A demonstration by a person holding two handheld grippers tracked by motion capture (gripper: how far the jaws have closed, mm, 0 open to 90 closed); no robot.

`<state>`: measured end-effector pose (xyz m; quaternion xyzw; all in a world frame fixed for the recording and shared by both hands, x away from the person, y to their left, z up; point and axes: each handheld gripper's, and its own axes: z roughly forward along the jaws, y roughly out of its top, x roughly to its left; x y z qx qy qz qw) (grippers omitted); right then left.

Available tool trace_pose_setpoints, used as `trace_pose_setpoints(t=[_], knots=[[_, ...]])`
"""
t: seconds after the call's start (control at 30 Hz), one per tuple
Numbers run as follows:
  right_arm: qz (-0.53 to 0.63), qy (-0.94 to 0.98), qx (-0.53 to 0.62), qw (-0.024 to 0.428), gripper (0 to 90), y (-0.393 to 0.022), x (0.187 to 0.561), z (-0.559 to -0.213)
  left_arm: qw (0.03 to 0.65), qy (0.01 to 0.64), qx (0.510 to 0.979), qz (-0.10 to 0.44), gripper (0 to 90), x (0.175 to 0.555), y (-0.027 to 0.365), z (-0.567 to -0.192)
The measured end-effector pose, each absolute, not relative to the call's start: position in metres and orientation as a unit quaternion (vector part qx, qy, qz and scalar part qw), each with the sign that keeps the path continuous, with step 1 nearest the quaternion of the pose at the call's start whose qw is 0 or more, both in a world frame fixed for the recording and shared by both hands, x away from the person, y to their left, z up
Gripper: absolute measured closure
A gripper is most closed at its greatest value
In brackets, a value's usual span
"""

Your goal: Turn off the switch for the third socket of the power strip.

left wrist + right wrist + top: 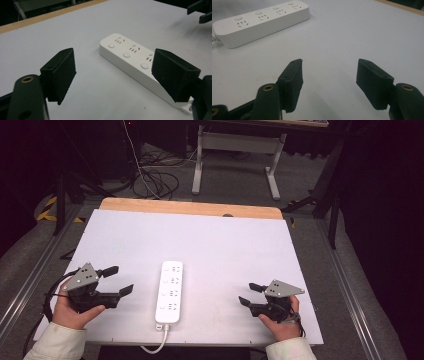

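Left gripper (pixel 116 280): lower left of the high view, held in a hand (pixel 75 312), jaws spread wide apart, nothing between them.
Right gripper (pixel 251 294): lower right, in the other hand (pixel 280 324), jaws likewise parted and empty, pointing toward frame centre.
Power strip (pixel 169 291): white, four sockets with buttons, lying flat at lower centre between the two grippers, apart from both; its cord (pixel 156 345) drops off the near edge.
Likely target: the power strip, the one object on the white board (pixel 225 245).
Risk: a one-sided push could make the light strip skid or swivel; a tug on the cord could drag it toward the near edge.
Edges: near edge sits just below the strip's cord end.
Open room: bare white surface to both sides and across the upper half.
Far edge: wooden strip (pixel 190 208) at frame top, floor cables (pixel 157 180) beyond.
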<state>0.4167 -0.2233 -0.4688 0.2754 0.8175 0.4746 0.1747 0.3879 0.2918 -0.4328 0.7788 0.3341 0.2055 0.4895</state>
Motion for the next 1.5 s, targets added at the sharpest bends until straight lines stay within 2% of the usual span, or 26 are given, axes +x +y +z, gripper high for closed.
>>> trace_pose_setpoints(t=[0.53,0.7,0.9,1.03,1.5], knots=[[0.475,0.818,0.275,0.174,38.3,-0.223,0.416,-0.469,0.473,0.368,0.777,0.193,20.3,0.379,0.319,-0.456],[0.475,0.818,0.275,0.173,38.3,-0.223,0.416,-0.469,0.462,0.362,0.783,0.206,20.2,0.377,0.324,-0.464],[0.474,0.818,0.276,0.174,38.2,-0.223,0.417,-0.469,0.466,0.367,0.779,0.205,20.1,0.373,0.328,-0.47],[0.474,0.818,0.277,0.173,38.1,-0.223,0.417,-0.469,0.483,0.38,0.767,0.186,20.2,0.371,0.331,-0.474],[0.469,0.816,0.289,0.174,38.0,-0.224,0.419,-0.47,0.477,0.384,0.767,0.191,22.3,0.368,0.329,-0.472]])
